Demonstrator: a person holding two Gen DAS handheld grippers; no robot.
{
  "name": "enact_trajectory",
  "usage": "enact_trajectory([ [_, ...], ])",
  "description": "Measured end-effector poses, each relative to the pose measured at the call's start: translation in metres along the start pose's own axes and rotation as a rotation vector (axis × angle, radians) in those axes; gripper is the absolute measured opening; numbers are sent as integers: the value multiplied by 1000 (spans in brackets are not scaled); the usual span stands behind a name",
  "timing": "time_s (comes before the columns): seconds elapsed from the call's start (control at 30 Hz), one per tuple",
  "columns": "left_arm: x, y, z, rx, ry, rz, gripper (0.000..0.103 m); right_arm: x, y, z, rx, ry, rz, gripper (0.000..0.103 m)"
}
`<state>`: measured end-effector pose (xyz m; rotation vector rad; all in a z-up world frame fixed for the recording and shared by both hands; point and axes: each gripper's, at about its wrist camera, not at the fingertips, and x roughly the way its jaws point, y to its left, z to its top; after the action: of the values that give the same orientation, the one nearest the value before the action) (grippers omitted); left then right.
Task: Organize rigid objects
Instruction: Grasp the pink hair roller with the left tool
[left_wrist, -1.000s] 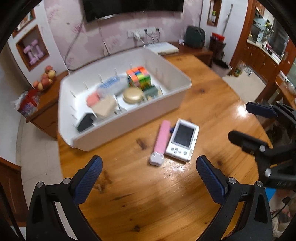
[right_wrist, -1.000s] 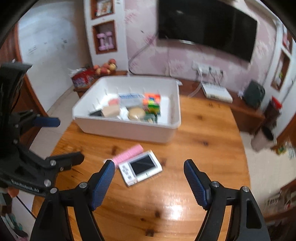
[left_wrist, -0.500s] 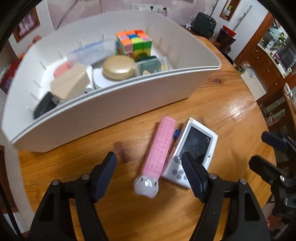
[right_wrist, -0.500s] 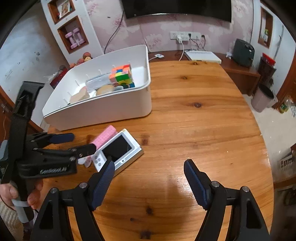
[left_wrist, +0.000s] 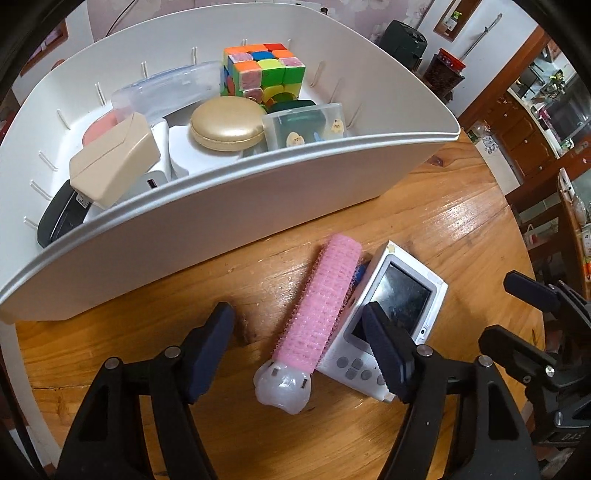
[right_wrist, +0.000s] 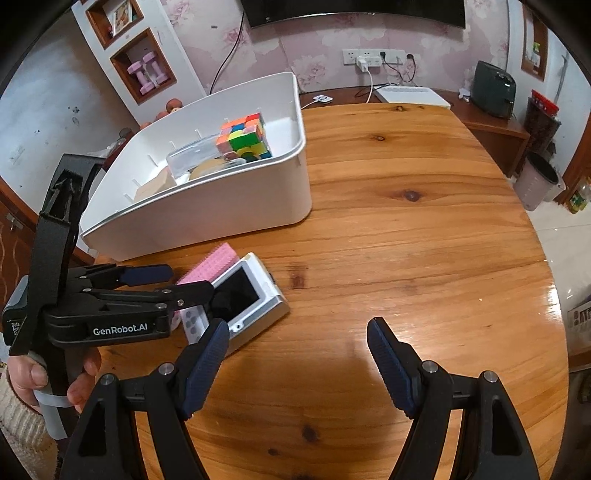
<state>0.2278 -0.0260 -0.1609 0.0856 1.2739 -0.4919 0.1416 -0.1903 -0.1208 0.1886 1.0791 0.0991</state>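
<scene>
On the wooden table (left_wrist: 461, 229), the pink hair roller (left_wrist: 325, 299) lies pointing toward the bin (left_wrist: 221, 206).

Glossy wooden table (right_wrist: 406, 229), smooth white plastic bin (left_wrist: 229, 206), bristly pink roller (left_wrist: 325, 295).

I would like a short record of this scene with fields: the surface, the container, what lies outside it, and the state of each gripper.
surface: round wooden table
container: white bin, holding a colour cube, a gold round case and other small items
outside the bin: pink hair roller beside a white handheld device, both lying on the table
left gripper: open, jaws either side of the roller, not pressing it
right gripper: open, over bare table, nothing between its jaws
</scene>
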Motion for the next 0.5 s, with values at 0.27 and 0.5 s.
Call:
enact_trajectory([
  [0.27,-4,17,-3,-6,-10,-7,75,0,3,2,-3,-7,7,78],
  [0.5,-8,25,-6,-11,-28,-4,75,3,3,5,10,-2,8,78],
])
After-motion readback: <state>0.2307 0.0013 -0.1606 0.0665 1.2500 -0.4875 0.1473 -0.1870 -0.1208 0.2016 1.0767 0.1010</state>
